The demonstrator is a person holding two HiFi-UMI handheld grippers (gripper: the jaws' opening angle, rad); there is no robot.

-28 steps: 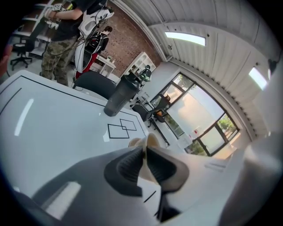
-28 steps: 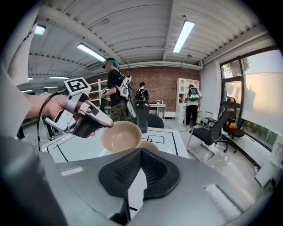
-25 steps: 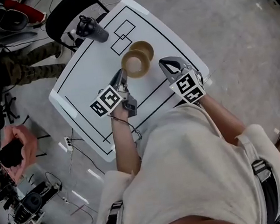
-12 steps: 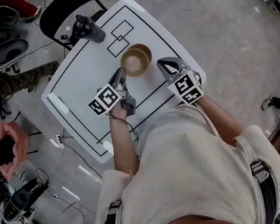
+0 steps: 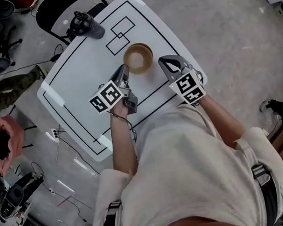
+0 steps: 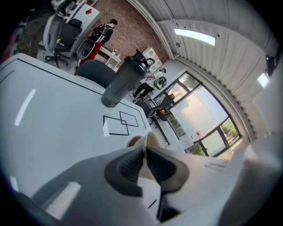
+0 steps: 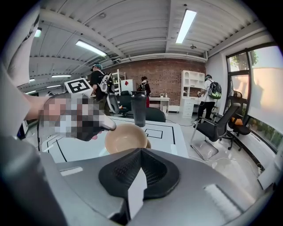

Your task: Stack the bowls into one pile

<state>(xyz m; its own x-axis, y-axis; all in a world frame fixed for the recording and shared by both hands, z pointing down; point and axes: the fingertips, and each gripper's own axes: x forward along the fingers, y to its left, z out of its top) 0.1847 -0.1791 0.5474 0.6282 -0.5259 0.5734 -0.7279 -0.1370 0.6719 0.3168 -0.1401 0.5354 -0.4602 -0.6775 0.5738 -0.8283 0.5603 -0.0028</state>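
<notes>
The tan round bowl (image 5: pixel 137 59), pinched at its rim by my left gripper (image 5: pixel 124 71), seems nested in the second tan bowl (image 6: pixel 132 141) toward the white table's (image 5: pixel 81 74) right edge, only release left, and my right gripper (image 5: pixel 168 63) is closed, empty.

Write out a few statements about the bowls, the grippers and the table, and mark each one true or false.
1. The left gripper pinches a bowl by its rim. True.
2. The right gripper holds a bowl. False: its fingers are shut on nothing.
3. A dark bottle stands on the table. True.
4. The two bowls are far apart. False: the held bowl is right over the other bowl.
</notes>
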